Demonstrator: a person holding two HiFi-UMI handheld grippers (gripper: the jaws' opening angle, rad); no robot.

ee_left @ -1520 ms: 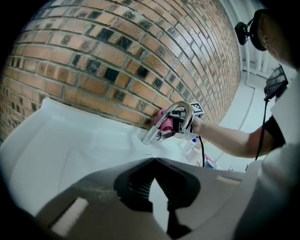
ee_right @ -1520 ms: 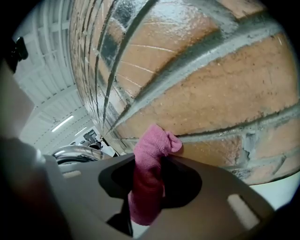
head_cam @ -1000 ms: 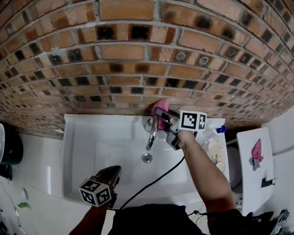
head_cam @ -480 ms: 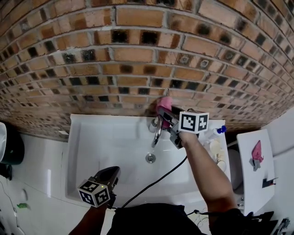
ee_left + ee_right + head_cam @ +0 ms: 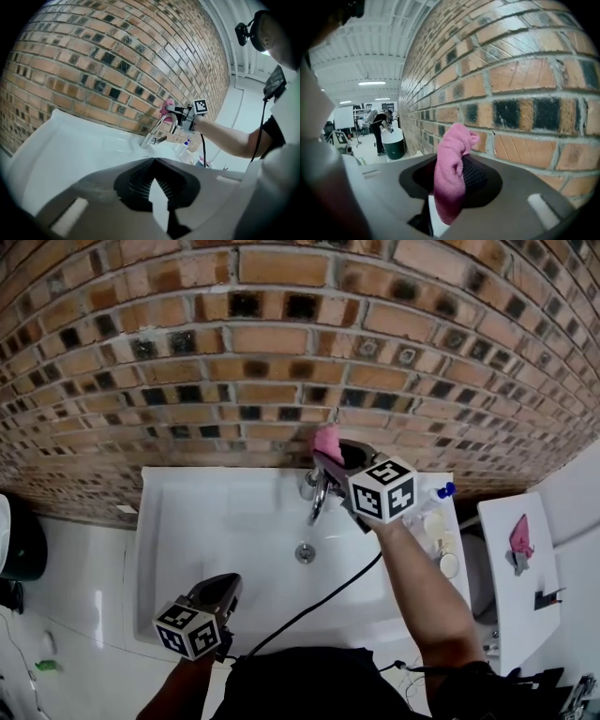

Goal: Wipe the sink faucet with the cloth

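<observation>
The chrome faucet (image 5: 317, 499) stands at the back rim of the white sink (image 5: 206, 531), against the brick wall. My right gripper (image 5: 327, 458) is above the top of the faucet, close to the wall, and is shut on a pink cloth (image 5: 326, 439). In the right gripper view the cloth (image 5: 450, 183) hangs out between the jaws, bricks fill the view, and the faucet is hidden. My left gripper (image 5: 227, 583) hovers at the sink's front edge, shut and holding nothing. From the left gripper view the faucet (image 5: 157, 133) and the cloth (image 5: 167, 105) lie far ahead.
A bottle with a blue cap (image 5: 437, 497) and small round items sit on the sink's right ledge. A white table (image 5: 520, 568) with a pink item stands at the right. A dark bin (image 5: 21, 538) is at the left. A black cable (image 5: 319, 601) crosses the basin.
My right gripper has risen a little and turned with the cloth, nearer the wall above the faucet. The left gripper has stayed at the front edge.
</observation>
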